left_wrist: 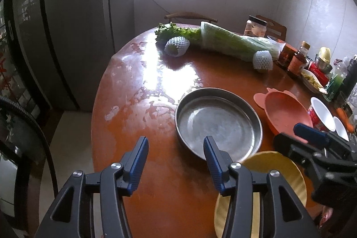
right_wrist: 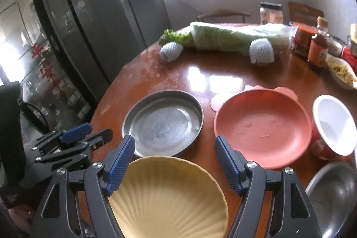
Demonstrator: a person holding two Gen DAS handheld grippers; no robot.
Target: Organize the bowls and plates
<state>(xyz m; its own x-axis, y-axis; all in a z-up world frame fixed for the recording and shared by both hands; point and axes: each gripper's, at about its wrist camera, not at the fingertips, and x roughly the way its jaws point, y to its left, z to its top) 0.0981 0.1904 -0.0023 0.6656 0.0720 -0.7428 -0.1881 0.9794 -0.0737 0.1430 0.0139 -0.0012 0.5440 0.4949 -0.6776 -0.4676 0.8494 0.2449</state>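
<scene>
A round steel plate (left_wrist: 218, 124) (right_wrist: 164, 123) lies on the brown round table (left_wrist: 138, 86). To its right lies a salmon bowl-plate with ears (left_wrist: 286, 112) (right_wrist: 263, 126). A yellow shell-ribbed plate (left_wrist: 274, 173) (right_wrist: 167, 195) lies nearest. A white bowl with a red outside (left_wrist: 323, 113) (right_wrist: 332, 124) stands far right. A steel bowl (right_wrist: 334, 195) sits at the right wrist view's lower right. My left gripper (left_wrist: 176, 148) is open and empty, its right finger over the steel plate's near rim. My right gripper (right_wrist: 175, 148) is open and empty above the yellow plate's far edge.
Bagged cabbage (left_wrist: 236, 41), leafy greens (left_wrist: 171, 31) and two foam-netted fruits (left_wrist: 177, 46) (left_wrist: 263, 60) lie at the table's far side. Jars, sauce bottles (left_wrist: 297, 59) and a dish of food (right_wrist: 341, 73) crowd the right edge. A dark fridge (left_wrist: 67, 26) stands left.
</scene>
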